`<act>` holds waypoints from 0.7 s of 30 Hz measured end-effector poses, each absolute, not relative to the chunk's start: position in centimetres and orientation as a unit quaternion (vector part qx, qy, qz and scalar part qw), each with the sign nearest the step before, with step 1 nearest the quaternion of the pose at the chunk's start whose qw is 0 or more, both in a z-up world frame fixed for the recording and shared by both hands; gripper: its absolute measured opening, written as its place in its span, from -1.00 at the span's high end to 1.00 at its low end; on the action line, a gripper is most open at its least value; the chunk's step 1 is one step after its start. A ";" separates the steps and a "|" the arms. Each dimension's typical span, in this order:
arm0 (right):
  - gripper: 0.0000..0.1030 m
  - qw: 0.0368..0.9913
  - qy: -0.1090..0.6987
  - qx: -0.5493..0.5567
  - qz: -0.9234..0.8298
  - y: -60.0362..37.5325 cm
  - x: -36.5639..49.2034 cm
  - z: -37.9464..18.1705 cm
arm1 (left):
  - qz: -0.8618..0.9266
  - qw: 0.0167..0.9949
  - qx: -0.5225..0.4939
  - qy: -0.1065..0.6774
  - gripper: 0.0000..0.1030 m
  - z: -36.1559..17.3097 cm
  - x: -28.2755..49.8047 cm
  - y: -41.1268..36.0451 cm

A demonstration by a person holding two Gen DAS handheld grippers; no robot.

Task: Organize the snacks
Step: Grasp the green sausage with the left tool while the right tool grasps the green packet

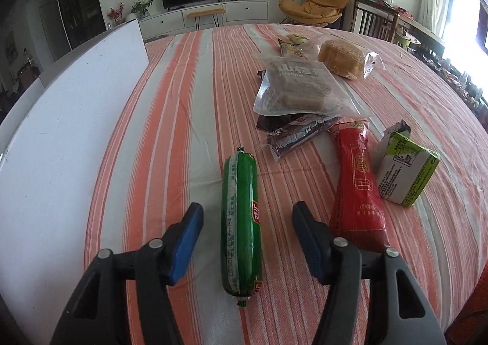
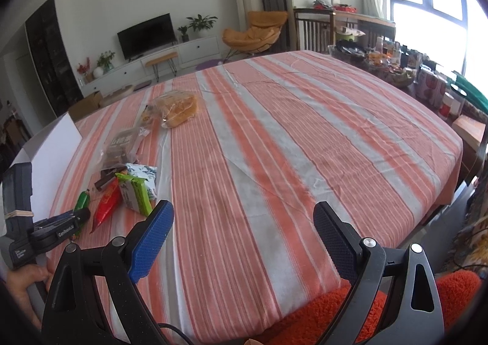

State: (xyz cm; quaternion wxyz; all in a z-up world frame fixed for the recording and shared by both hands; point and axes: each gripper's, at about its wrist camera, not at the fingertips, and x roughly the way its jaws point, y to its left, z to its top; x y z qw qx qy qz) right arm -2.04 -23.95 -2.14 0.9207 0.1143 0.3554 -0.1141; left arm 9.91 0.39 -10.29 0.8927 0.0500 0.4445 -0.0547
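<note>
A green sausage (image 1: 241, 223) lies lengthwise on the striped tablecloth (image 1: 170, 119), between the blue pads of my left gripper (image 1: 247, 208). The jaws stand wide and the pads are clear of it on both sides. Right of it lie a red sausage (image 1: 357, 180) and a green-and-white pack (image 1: 402, 168). Further back are dark wrappers (image 1: 292, 134), a clear bag of brown strips (image 1: 299, 86), bagged bread (image 1: 341, 58) and a yellow packet (image 1: 292, 44). My right gripper (image 2: 243, 206) is open over bare cloth, away from the snack pile (image 2: 137, 192).
A white box (image 1: 61, 131) stands along the table's left side, close to the green sausage. A hand (image 2: 21, 284) holds the left gripper's handle. Orange fuzzy fabric (image 2: 335, 308) lies at the near edge. A cluttered side table (image 2: 396, 67) stands far right.
</note>
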 end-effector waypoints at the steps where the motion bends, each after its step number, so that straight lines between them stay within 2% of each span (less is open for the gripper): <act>1: -0.84 0.920 0.358 0.116 -0.113 -24.0 -2.0 -2.2 | -0.040 0.892 0.050 0.448 -0.86 -10.5 9.9 0.5; 7: -0.84 0.920 0.356 0.126 -0.107 -24.3 -2.1 -2.2 | -0.033 0.883 0.015 0.468 -0.99 -10.9 10.5 2.0; 12: -0.84 0.917 0.360 0.144 -0.093 -24.9 -1.9 -2.4 | -0.033 0.885 0.014 0.464 -1.00 -10.9 10.5 2.0; 17: -0.84 0.906 0.352 0.231 -0.047 -27.0 -2.1 -3.2 | -0.033 0.887 0.013 0.460 -1.00 -11.0 10.1 2.2; 21: -0.84 0.882 0.379 0.281 -0.018 -27.9 -0.8 -4.5 | -0.033 0.887 0.012 0.460 -1.00 -11.0 10.1 2.2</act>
